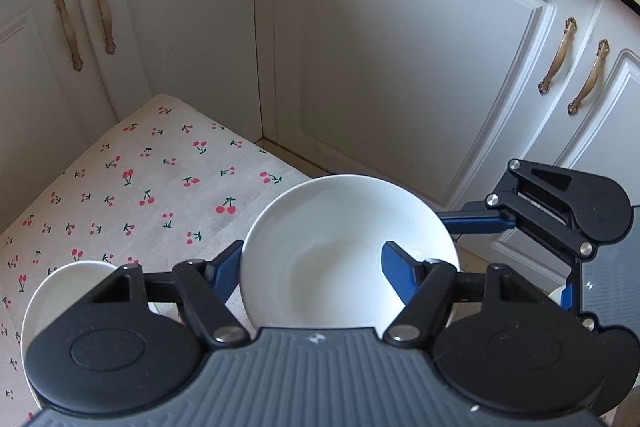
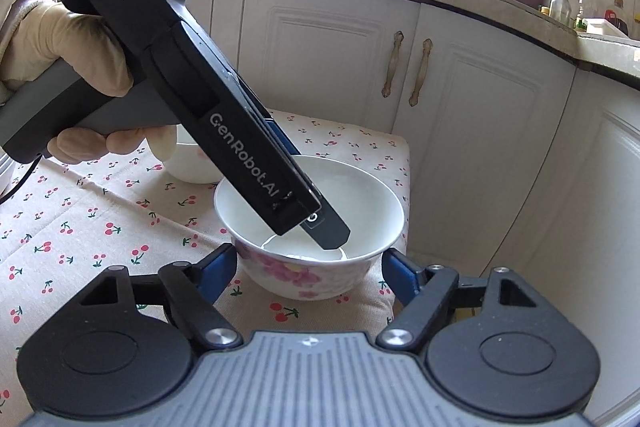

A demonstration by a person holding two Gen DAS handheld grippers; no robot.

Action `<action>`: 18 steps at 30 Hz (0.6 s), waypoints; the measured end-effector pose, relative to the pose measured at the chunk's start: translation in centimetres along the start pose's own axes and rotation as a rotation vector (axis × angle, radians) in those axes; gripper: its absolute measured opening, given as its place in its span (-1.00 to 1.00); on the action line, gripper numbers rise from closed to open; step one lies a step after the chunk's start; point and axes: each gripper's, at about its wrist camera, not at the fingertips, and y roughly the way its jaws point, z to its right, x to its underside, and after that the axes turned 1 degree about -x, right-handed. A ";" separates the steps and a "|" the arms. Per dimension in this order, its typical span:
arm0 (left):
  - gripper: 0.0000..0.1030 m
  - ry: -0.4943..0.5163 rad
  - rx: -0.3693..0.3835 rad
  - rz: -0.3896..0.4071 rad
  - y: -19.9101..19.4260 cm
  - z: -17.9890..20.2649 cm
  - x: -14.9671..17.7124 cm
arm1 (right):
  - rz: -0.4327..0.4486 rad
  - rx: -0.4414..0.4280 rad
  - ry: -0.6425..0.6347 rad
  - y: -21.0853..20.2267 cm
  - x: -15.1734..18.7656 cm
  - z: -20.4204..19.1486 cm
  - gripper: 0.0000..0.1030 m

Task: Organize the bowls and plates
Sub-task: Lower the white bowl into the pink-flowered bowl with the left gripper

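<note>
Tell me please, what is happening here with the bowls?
A person works on one flowered bowl standing on the cherry-print cloth. The left hand-held gripper has one finger inside the bowl and one outside. The right hand-held gripper flanks its sides. Whether either presses on it is unclear. A second white bowl stands nearby.

Small white bowl (image 1: 60, 291) near left edge of cherry cloth (image 1: 132, 195): half hidden behind left gripper (image 1: 312, 267) body. Same bowl in right wrist view: mostly hidden behind gloved hand (image 2: 76, 39). Big bowl (image 2: 312, 227): inside partly hidden by left gripper fingers (image 2: 328, 231); could not tell if pads pressed wall. Right gripper (image 2: 310, 267): pads' touch on bowl unclear. Bottles (image 2: 560, 7) on counter too small to read.
</note>
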 end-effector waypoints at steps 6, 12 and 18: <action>0.40 -0.003 0.000 -0.001 -0.2 0.0 0.0 | -0.008 0.008 -0.010 -0.1 -0.2 -0.4 0.61; 0.41 0.008 0.007 0.008 -1.2 0.6 0.3 | -0.026 0.003 -0.006 -0.7 -0.4 -0.5 0.61; 0.41 0.015 0.015 0.033 -3.3 1.8 0.7 | -0.042 0.000 -0.007 -2.4 -0.9 -1.2 0.61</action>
